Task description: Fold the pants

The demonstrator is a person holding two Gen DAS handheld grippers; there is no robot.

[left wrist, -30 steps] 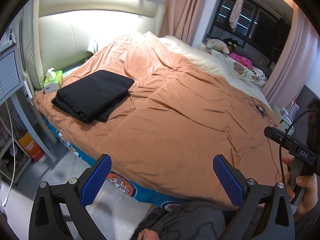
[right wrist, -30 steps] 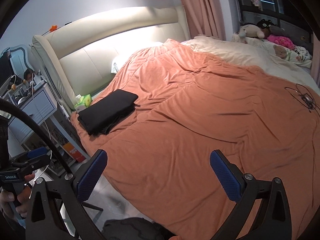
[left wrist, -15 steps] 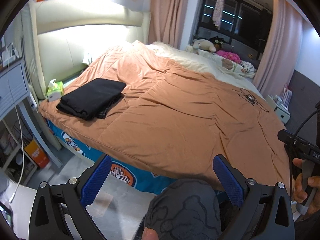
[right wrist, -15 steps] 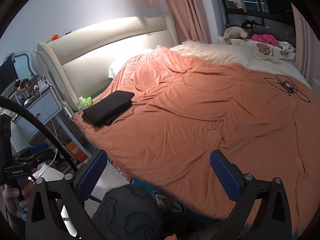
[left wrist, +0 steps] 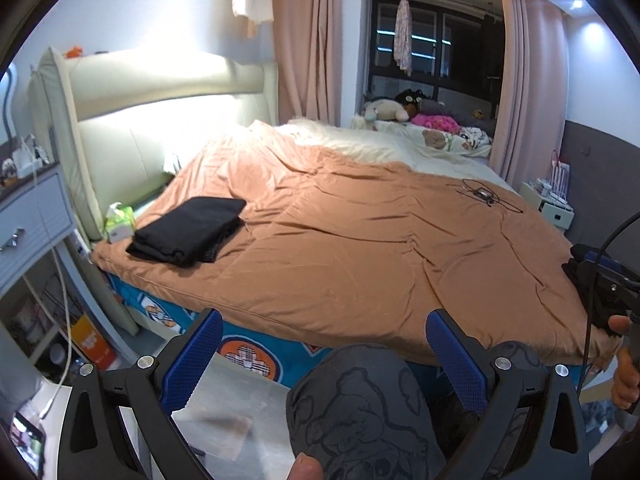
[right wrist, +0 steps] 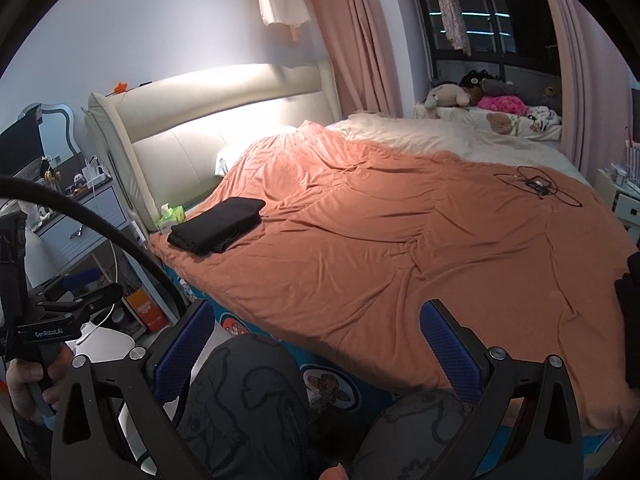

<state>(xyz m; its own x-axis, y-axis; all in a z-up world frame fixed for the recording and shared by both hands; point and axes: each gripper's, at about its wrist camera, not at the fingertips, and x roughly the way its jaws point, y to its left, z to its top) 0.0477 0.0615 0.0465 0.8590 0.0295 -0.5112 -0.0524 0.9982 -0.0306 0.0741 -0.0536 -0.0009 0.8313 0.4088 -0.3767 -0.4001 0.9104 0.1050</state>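
Black pants [left wrist: 188,230] lie folded in a neat stack on the orange duvet [left wrist: 360,248] near the bed's left corner by the headboard; they also show in the right wrist view [right wrist: 218,230]. My left gripper [left wrist: 324,356] is open and empty, held off the bed's near edge above the person's knee. My right gripper [right wrist: 316,344] is open and empty, also back from the bed over the knees. Both are far from the pants.
A green tissue box [left wrist: 118,224] sits beside the pants. A black cable and device [left wrist: 486,196] lie on the duvet at far right. Stuffed toys [left wrist: 404,110] are at the back. A nightstand [left wrist: 32,212] stands left. The person's grey-clad knees [left wrist: 360,412] are below the grippers.
Both grippers have pulled back and tilted up from the bed; the room's upper part now shows and the pants look smaller. The folded pants have not moved.
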